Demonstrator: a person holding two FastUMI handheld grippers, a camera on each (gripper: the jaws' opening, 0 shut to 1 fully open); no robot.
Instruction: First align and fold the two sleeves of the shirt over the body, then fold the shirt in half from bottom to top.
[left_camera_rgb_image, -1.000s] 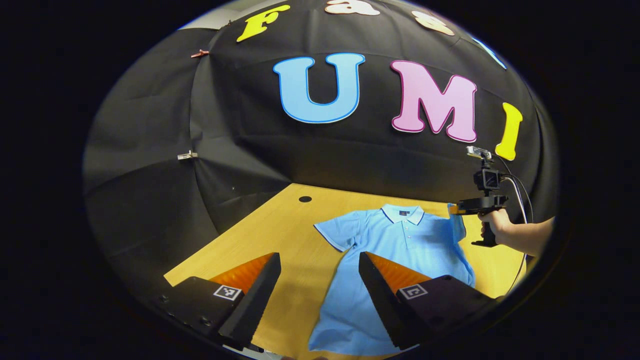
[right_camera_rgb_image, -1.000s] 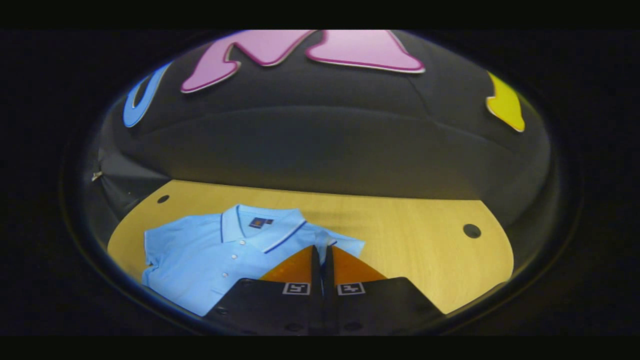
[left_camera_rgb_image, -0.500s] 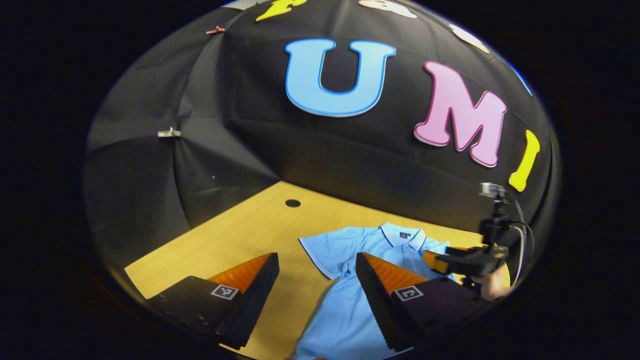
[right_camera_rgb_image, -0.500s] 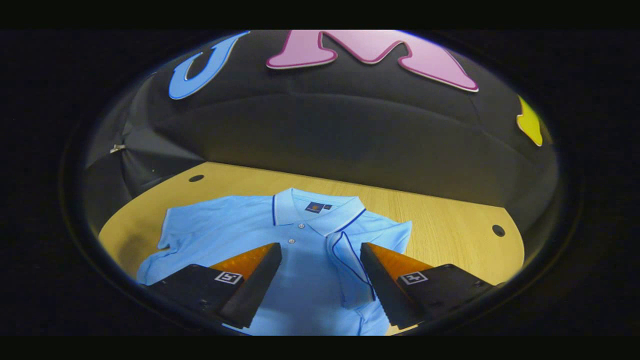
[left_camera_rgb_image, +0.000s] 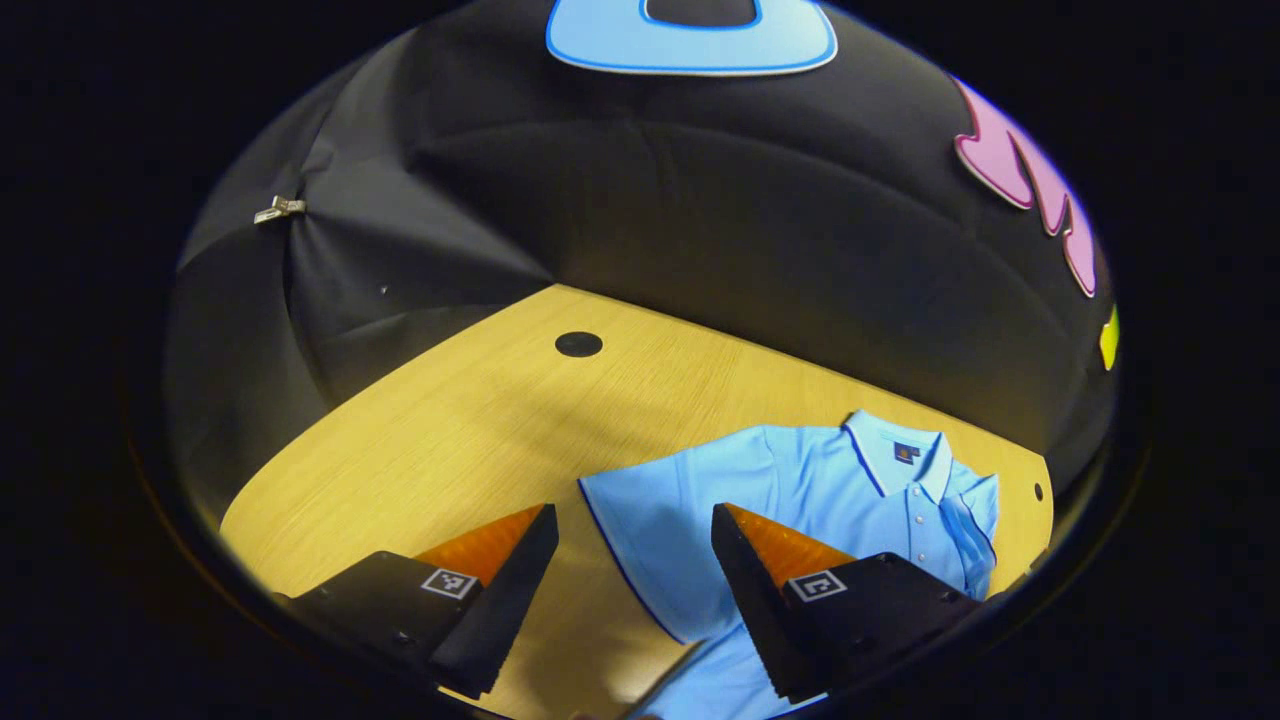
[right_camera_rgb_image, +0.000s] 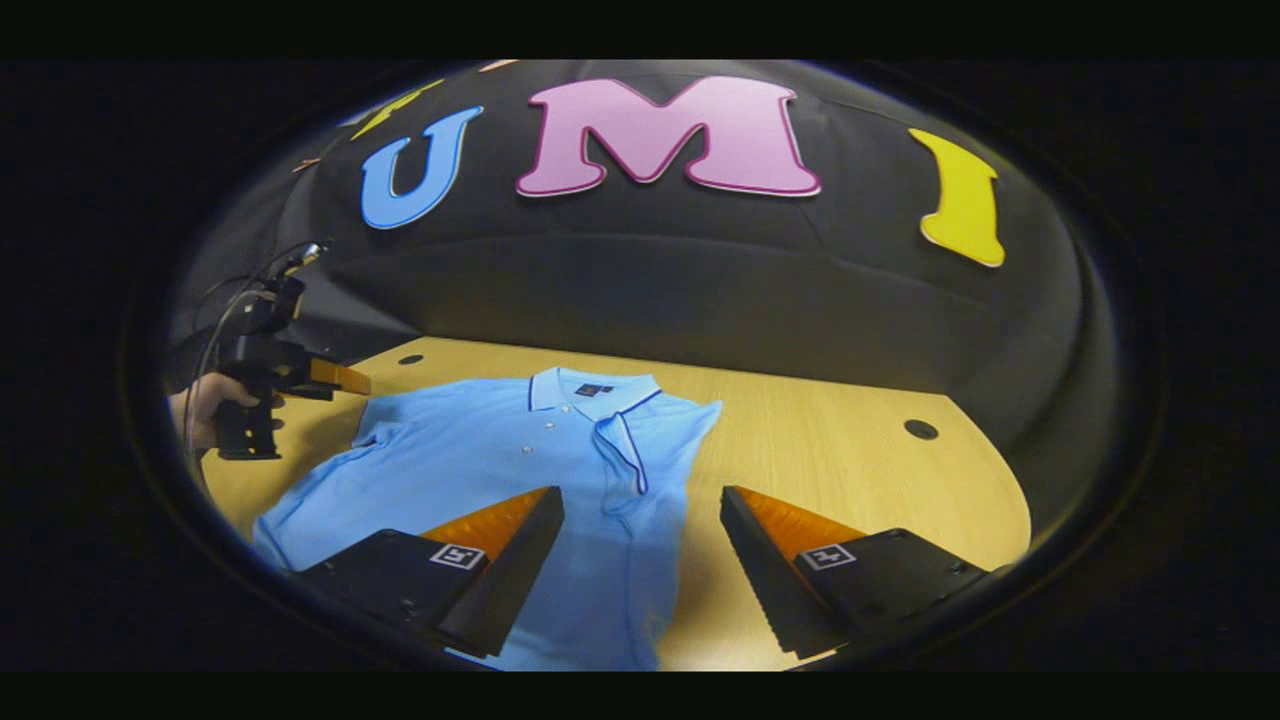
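A light-blue short-sleeved polo shirt (right_camera_rgb_image: 500, 450) is lying front-up on the pale wooden table (right_camera_rgb_image: 850, 470), its right-hand sleeve (right_camera_rgb_image: 640, 440) already lying folded over the body. The right gripper (right_camera_rgb_image: 640, 560) is hovering wide open — gripping nothing. The left gripper (left_camera_rgb_image: 630, 580) is also gaping empty over the shirt's outspread sleeve (left_camera_rgb_image: 650, 530).

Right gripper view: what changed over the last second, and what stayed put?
The right gripper, shut on the shirt's right sleeve a second ago, carried it over the body, opened and let it go; the sleeve now lies folded on the shirt, and the gripper has drawn back. The left gripper has moved in toward the left sleeve. It stayed open; that sleeve stayed flat on the table.
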